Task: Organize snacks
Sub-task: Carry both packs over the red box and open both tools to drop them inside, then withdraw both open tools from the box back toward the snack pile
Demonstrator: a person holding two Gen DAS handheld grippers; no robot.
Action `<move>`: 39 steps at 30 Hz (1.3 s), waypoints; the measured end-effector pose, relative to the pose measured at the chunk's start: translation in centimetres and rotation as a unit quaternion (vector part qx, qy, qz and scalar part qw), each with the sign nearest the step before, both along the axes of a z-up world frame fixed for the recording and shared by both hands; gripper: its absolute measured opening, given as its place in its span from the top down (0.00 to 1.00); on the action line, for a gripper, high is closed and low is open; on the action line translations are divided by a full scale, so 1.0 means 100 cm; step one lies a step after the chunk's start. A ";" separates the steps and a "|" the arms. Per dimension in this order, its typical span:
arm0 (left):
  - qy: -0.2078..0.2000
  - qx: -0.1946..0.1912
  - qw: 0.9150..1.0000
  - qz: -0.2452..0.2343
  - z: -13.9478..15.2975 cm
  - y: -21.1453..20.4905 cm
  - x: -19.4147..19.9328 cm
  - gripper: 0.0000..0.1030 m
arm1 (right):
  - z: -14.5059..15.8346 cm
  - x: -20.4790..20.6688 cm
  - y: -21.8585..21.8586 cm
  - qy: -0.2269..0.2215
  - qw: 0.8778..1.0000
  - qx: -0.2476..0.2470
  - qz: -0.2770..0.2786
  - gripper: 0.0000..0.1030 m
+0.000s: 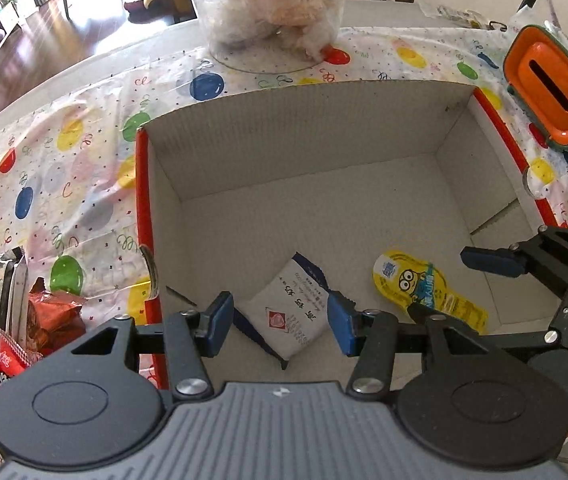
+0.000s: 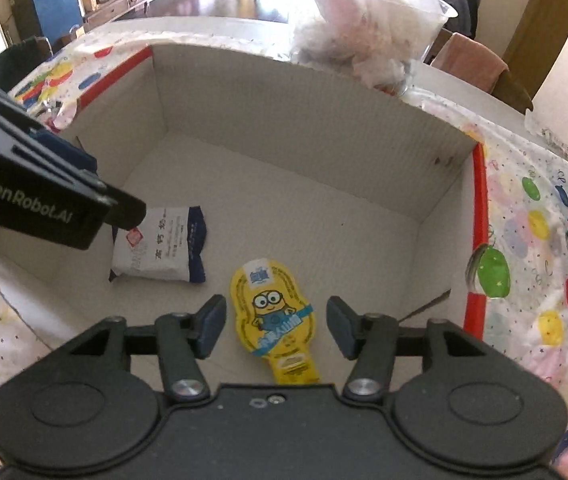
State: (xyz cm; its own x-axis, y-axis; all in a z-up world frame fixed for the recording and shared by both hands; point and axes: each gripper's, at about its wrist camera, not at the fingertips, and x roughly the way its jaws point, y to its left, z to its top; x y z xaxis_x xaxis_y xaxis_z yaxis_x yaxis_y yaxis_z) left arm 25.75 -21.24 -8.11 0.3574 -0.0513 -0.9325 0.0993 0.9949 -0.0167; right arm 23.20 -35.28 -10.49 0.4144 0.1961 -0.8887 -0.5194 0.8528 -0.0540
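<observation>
So far, two snacks lie on floor of open cardboard box (image 1: 304, 152): white milk-tablet packet (image 1: 290, 308), yellow cartoon-print pouch (image 2: 277, 320). More wrappers (image 1: 47, 316) left outside on balloon-print tablecloth (image 1: 63, 168). Left gripper (image 1: 279, 322) steeply down over white packet, jaws apart, unclamped. Right gripper (image 2: 275, 326) likewise over pouch, jaws apart, pads clear.

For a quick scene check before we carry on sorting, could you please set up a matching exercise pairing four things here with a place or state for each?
Things:
1. white packet
2. yellow cartoon pouch
3. clear tub
4. orange holder

Places or states:
A. on the tablecloth beyond the cardboard box
B. flat on the box floor below the right claw
C. on the tablecloth outside the box's red-edged side
D. on the box floor below the left claw

Pairs: 1-D, 2-B, 3-A, 4-C
</observation>
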 end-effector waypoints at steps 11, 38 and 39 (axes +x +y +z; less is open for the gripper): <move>-0.033 -0.020 0.999 0.012 0.022 0.011 -0.020 0.50 | 0.033 -0.009 -0.007 -0.031 0.999 0.044 -0.009 0.36; -0.125 -0.046 0.991 0.011 0.070 0.112 -0.098 0.38 | 0.095 -0.061 0.049 -0.092 0.983 0.146 -0.054 0.06; -0.127 -0.047 0.991 0.012 0.071 0.118 -0.101 0.33 | 0.096 -0.064 0.053 -0.092 0.983 0.149 -0.055 0.05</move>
